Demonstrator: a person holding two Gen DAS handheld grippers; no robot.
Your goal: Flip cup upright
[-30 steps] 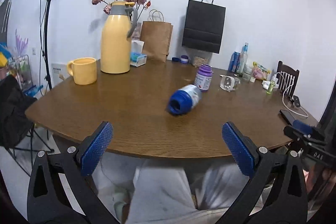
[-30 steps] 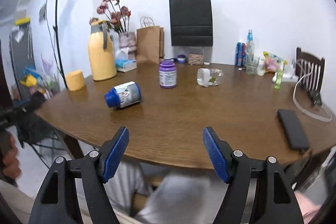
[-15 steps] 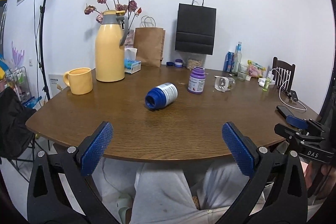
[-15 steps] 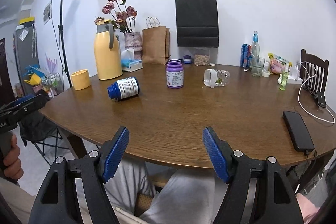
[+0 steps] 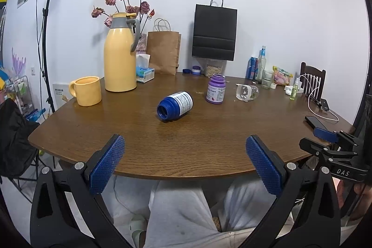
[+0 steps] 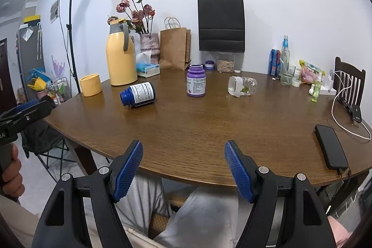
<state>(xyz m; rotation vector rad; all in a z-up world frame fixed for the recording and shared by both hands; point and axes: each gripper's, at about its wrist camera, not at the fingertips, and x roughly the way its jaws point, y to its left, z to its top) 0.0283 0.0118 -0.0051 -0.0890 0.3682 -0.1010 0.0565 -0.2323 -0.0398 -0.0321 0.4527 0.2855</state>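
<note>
- Both tongs hang at the near edge of the round wooden table [image 5: 209, 138], low in each frame; left gripper [image 5: 184, 162] gapes wide, its blue knurled pads [image 5: 105, 164] gripping nothing; right gripper [image 6: 183, 170] is likewise spread, moderately wide, with nothing between its pads
- Blue plastic bottle [image 5: 174, 105] lies on its side at mid-frame, open mouth toward the camera, white label wrapped round its barrel; it touches neither tong
- Purple jar [image 5: 216, 89] stands upright just right of it; clear glass jar [image 6: 241, 86] lies tipped over further right
- Matte yellow mug [image 5: 87, 90] stands upright at left beside a tall, smooth yellow jug [image 5: 119, 62]
- Flat black phone [image 6: 331, 147] rests at right
</note>
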